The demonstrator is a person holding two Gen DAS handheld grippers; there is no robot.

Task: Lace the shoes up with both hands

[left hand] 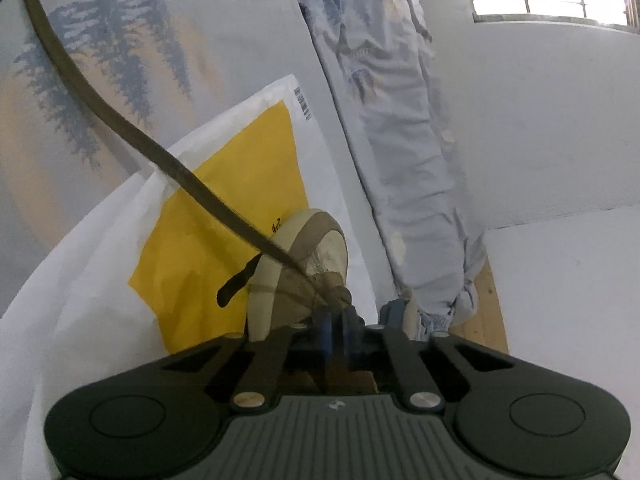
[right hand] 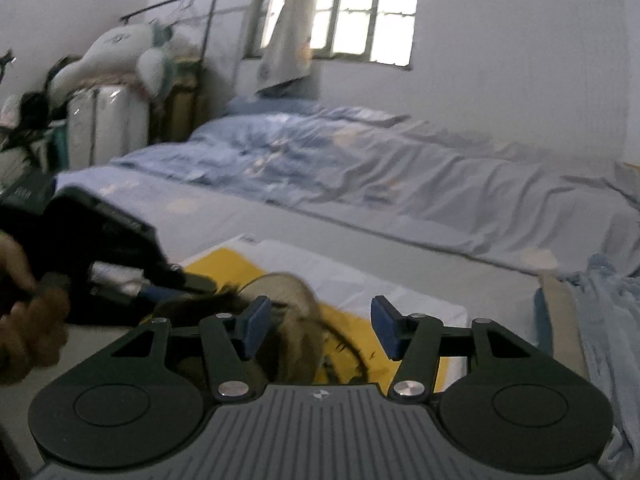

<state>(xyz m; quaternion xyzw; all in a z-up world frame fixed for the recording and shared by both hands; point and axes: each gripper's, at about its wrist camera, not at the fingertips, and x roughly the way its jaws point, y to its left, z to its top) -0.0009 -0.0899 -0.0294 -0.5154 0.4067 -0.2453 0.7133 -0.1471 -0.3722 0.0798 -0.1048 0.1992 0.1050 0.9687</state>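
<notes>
A tan shoe [left hand: 308, 256] with a cream sole lies on a white and yellow bag [left hand: 224, 200], its toe pointing away from my left gripper [left hand: 335, 314]. That gripper is shut on the brown lace [left hand: 120, 120] right at the shoe's upper. From there the lace runs taut up and out of the top left of the left wrist view. In the right wrist view the shoe [right hand: 288, 300] is blurred, just below and ahead of my right gripper [right hand: 320, 328]. The right gripper stands open with nothing between its blue pads. My left gripper [right hand: 192, 282], held by a hand [right hand: 24, 312], reaches in from the left.
The bag rests on a bed with a grey-blue sheet [right hand: 400, 256]. A rumpled duvet [right hand: 320, 160] lies further back under a window [right hand: 352, 12]. Piled bedding and a clothes rail [right hand: 120, 80] stand at the left. A wooden bed edge [left hand: 486, 300] shows at the right.
</notes>
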